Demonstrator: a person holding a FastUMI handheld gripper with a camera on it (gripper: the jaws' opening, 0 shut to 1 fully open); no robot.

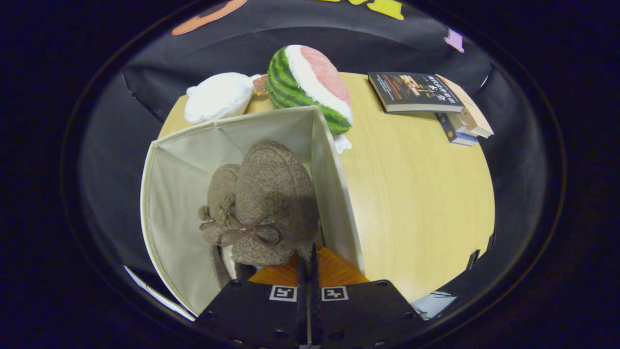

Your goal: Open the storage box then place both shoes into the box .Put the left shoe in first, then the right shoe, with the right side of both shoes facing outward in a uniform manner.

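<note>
Two fuzzy brown shoes, left shoe point(222, 203) and right shoe point(273, 194), sit inside the open storage box point(169, 203) near the desk's point(416, 194) left edge; the gripper point(308, 257) looks closed on the right shoe's rim, so only release seemingly remains.

We see the storage box point(179, 194) made of matt, cream cloth with soft creased walls; the two shoes point(264, 203) inside it look like rough, nubbly brown fleece with thin ribbon bows; the table point(416, 194) is smooth pale wood with a faint sheen; the watermelon plush point(300, 82) and white plush point(218, 97) are fuzzy fabric; the books point(416, 92) have glossy paper covers; the gripper point(308, 264) fingers sit pressed together on the nearer shoe's heel edge.
</note>
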